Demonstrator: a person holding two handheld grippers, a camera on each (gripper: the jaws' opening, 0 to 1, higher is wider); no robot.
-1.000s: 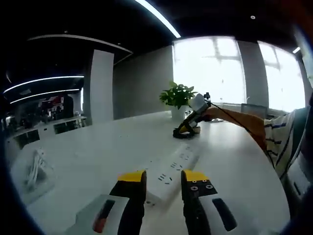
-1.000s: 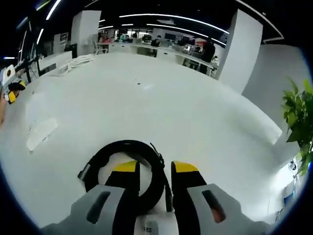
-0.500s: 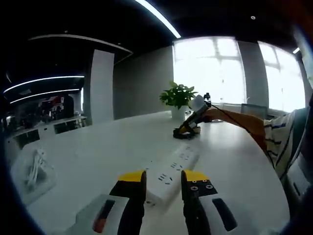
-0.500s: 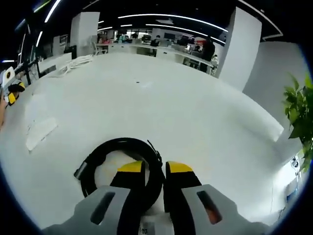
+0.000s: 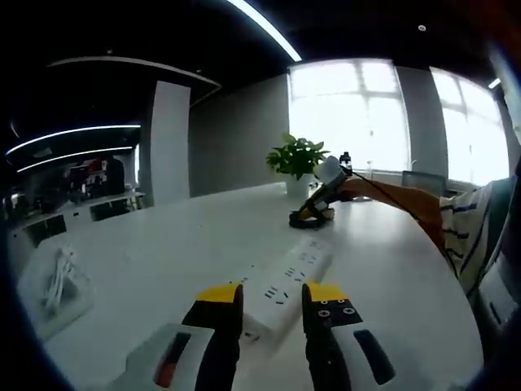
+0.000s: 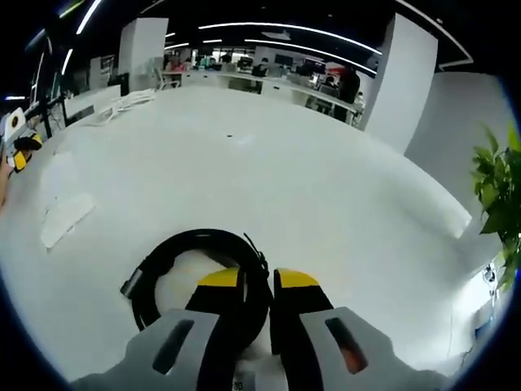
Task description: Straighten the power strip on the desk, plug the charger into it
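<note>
Closing in the last second, right gripper [image 6: 247,278]: yellow-tipped jaws almost together now, at the near rim of the coiled black charger cable [image 6: 195,248] on the white desk [image 6: 342,163]. Cannot tell whether the cable or a white piece low between the jaws is truly pinched; contact hidden behind the tips. Probably the start of lifting the charger, a judgement only.

Left gripper [image 5: 272,294], also yellow-tipped: jaws parted, the near end of the long white power strip [image 5: 285,283] now sitting deeper between them than a second ago. Touching or only beside, not clear. Seems the straightening grasp is prepared but not closed.

Further along the desk in the left gripper view, same black coil beyond the far end of the strip, with the right gripper over it and a striped sleeve [image 5: 476,236] at the right. Small green potted plant [image 5: 297,160] behind, near the far edge by the bright window. White bundled cord [image 5: 59,277] near the left edge. Plugging in not yet begun.
</note>
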